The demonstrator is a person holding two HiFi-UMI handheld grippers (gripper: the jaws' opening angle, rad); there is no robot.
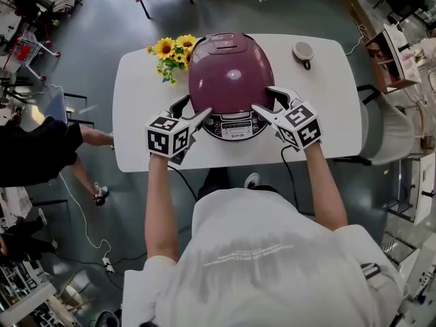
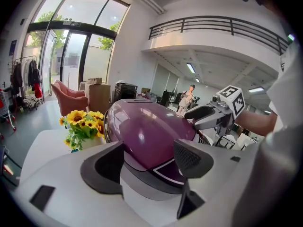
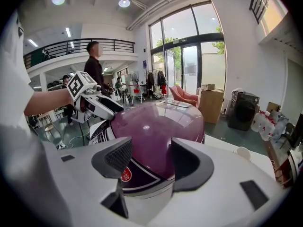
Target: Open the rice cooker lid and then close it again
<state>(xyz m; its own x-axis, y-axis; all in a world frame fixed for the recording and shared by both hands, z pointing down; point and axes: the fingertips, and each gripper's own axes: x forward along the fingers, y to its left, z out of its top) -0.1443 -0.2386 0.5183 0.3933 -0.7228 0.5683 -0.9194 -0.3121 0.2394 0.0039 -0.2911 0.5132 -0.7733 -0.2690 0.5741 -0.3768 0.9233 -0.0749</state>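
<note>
Currently, rice cooker (image 1: 230,73): centre of table (image 1: 327,114), lid (image 1: 231,63) shut.
Left gripper (image 1: 193,111): at cooker's 8 o'clock, jaws spread, empty.
Right gripper (image 1: 266,99): 4 o'clock, likewise.
Advice: release front catch first, then lift evenly.
Sunflowers (image 1: 172,52): 11 o'clock.

I'm seeing grey floor (image 1: 286,12) around the white surface (image 1: 334,101); left gripper view has tall bright windows (image 2: 71,46) upper left, pink armchair (image 2: 68,98) below, railed mezzanine (image 2: 213,27) upper right.
</note>
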